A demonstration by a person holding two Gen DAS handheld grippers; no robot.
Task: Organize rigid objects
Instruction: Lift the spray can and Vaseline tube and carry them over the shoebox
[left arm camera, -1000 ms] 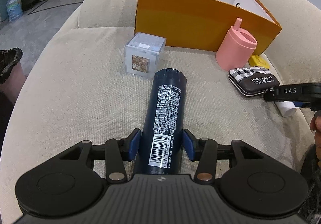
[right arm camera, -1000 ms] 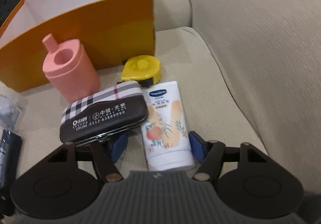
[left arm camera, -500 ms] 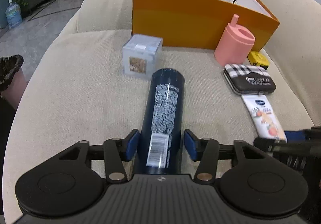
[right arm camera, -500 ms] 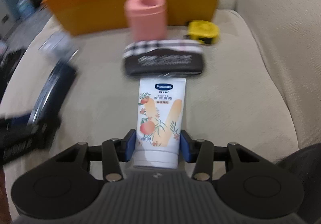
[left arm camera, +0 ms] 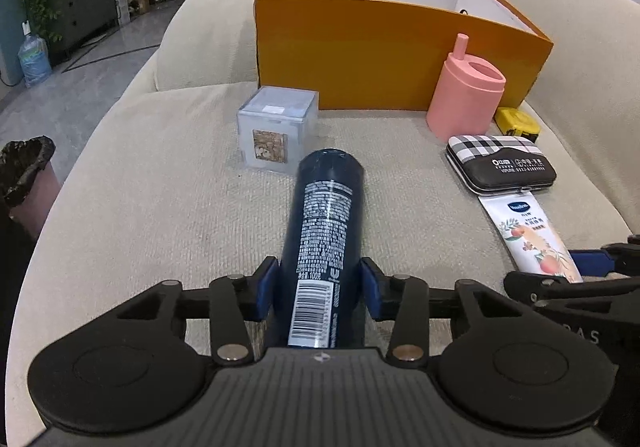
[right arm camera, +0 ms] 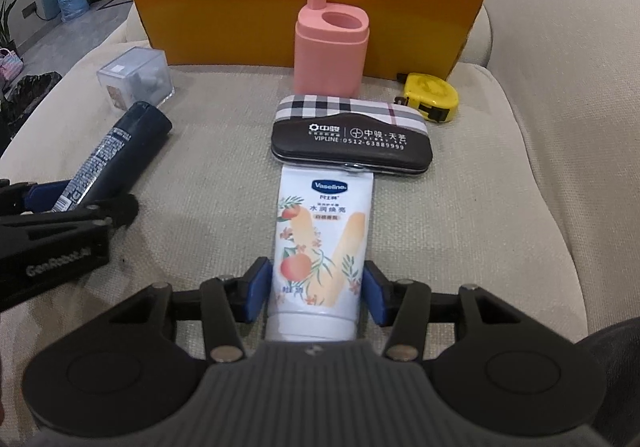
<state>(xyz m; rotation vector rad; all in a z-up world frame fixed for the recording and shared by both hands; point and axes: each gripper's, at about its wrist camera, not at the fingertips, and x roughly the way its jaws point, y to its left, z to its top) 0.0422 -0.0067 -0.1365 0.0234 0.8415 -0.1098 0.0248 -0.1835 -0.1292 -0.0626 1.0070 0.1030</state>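
Note:
A dark blue spray can (left arm camera: 324,223) lies on the beige sofa seat. My left gripper (left arm camera: 320,287) is shut on its barcode end, both blue pads against its sides. To its right lies a white Vaseline hand cream tube (right arm camera: 320,231), its far end touching a plaid-and-black zip case (right arm camera: 352,135). My right gripper (right arm camera: 316,289) holds the tube near its cap; the pads touch both sides while the jaws are opening slightly. An open orange box (left arm camera: 360,47) stands at the back of the seat.
A pink holder (left arm camera: 464,103), a yellow tape measure (left arm camera: 518,121) and a clear plastic cube (left arm camera: 276,127) stand in front of the box. The sofa back (right arm camera: 560,87) rises on the right. A bin lined with a black bag (left arm camera: 24,167) stands off the seat's left edge.
My right gripper swung round to line up with the tube and closed in on it. My left gripper's pads closed onto the can, which now lies straighter.

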